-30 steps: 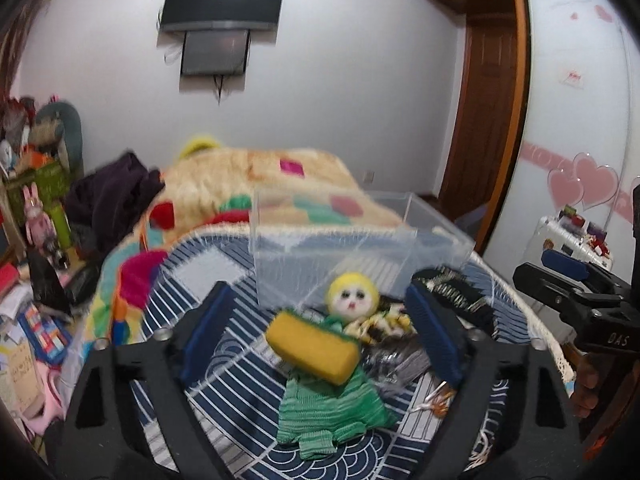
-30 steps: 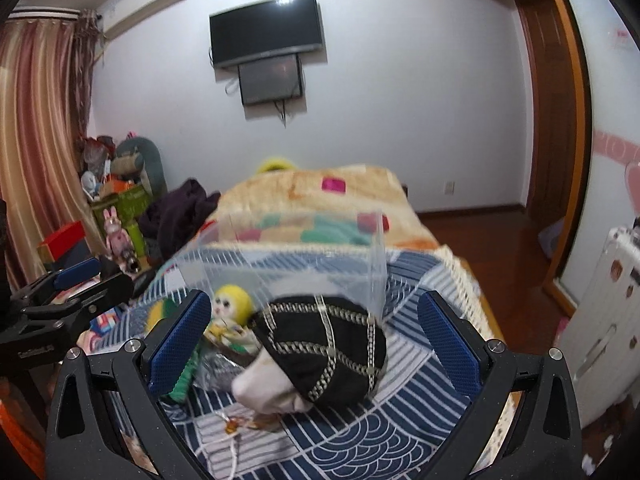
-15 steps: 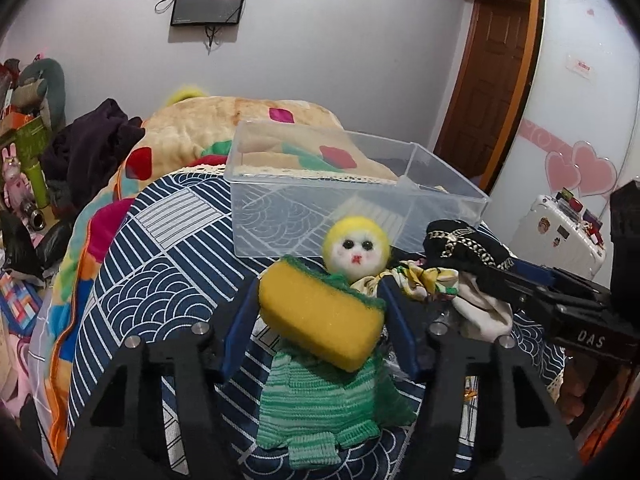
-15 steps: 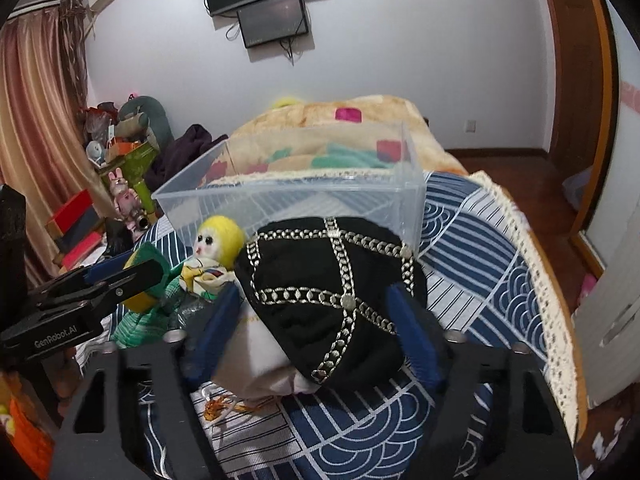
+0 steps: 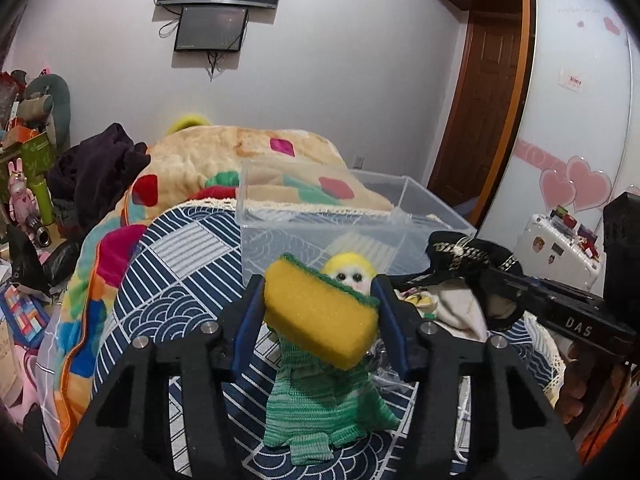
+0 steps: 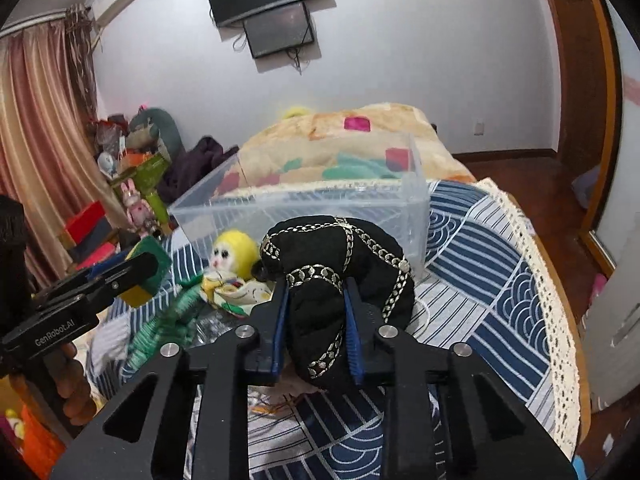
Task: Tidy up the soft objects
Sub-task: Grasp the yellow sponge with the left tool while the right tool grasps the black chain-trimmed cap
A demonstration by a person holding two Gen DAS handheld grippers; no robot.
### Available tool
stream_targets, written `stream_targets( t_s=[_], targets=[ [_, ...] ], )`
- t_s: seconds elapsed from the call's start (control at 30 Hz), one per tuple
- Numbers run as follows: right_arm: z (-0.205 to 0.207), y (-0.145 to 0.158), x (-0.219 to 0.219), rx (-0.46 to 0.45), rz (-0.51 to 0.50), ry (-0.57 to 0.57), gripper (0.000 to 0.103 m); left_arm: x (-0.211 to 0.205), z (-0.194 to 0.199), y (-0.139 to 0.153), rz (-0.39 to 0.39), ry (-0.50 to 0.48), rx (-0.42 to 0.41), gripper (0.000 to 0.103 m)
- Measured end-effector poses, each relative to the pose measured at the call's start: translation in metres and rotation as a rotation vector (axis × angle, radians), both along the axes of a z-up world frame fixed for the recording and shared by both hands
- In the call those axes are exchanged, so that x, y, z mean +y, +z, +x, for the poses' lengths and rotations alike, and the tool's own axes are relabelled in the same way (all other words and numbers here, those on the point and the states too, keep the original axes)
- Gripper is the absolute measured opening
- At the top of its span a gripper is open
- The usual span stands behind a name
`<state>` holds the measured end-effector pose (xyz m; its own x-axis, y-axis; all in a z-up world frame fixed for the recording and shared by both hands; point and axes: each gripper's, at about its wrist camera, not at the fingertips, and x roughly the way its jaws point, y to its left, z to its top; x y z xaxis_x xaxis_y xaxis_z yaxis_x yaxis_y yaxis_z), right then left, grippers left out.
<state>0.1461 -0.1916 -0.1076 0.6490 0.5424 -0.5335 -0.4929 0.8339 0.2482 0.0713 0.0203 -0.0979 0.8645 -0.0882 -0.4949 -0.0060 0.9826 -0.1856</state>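
Observation:
My left gripper (image 5: pixel 318 308) is shut on a yellow sponge (image 5: pixel 320 316) with a green scrub side and holds it above a green knitted cloth (image 5: pixel 320 404). My right gripper (image 6: pixel 314 300) is shut on a black hat (image 6: pixel 340 264) with chain trim. The hat also shows in the left wrist view (image 5: pixel 472 256). A yellow-haired doll (image 6: pixel 230 252) lies between them, its face partly hidden behind the sponge in the left wrist view (image 5: pixel 348 272). A clear plastic box (image 6: pixel 416 208) stands open just behind, on the blue patterned bedspread (image 6: pixel 500 280).
A beige blanket with coloured patches (image 5: pixel 240 152) is heaped behind the box. Dark clothes (image 5: pixel 96 164) and toys (image 5: pixel 20 184) crowd the left side. A white suitcase (image 5: pixel 556 248) stands right of the bed. The bed's lace edge (image 6: pixel 556 320) drops off at right.
Both grippers have closed from open: the left on the sponge, the right on the black hat. Both objects now sit lifted between the pads.

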Motion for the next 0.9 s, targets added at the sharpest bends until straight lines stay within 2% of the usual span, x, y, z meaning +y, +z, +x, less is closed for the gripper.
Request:
stream_targets(
  t_s=[0.33, 0.6, 0.77, 0.9],
  targets=[
    [-0.009, 0.036, -0.014, -0.118, 0.063, -0.027, 0.019, 0.013, -0.001, 0.031, 0.004, 0.042, -0.061, 0.053],
    [0.004, 0.061, -0.003, -0.199, 0.061, -0.021, 0.019, 0.014, 0.030, 0.053, 0.023, 0.033, -0.093, 0.054],
    [0.026, 0.065, 0.008, -0.200, 0.060, -0.019, 0.019, 0.020, 0.067, 0.059, 0.018, 0.035, -0.058, 0.054],
    [0.042, 0.063, 0.017, -0.186, 0.048, -0.007, 0.019, 0.020, 0.096, 0.055, 0.050, 0.047, -0.015, 0.054]
  ],
)
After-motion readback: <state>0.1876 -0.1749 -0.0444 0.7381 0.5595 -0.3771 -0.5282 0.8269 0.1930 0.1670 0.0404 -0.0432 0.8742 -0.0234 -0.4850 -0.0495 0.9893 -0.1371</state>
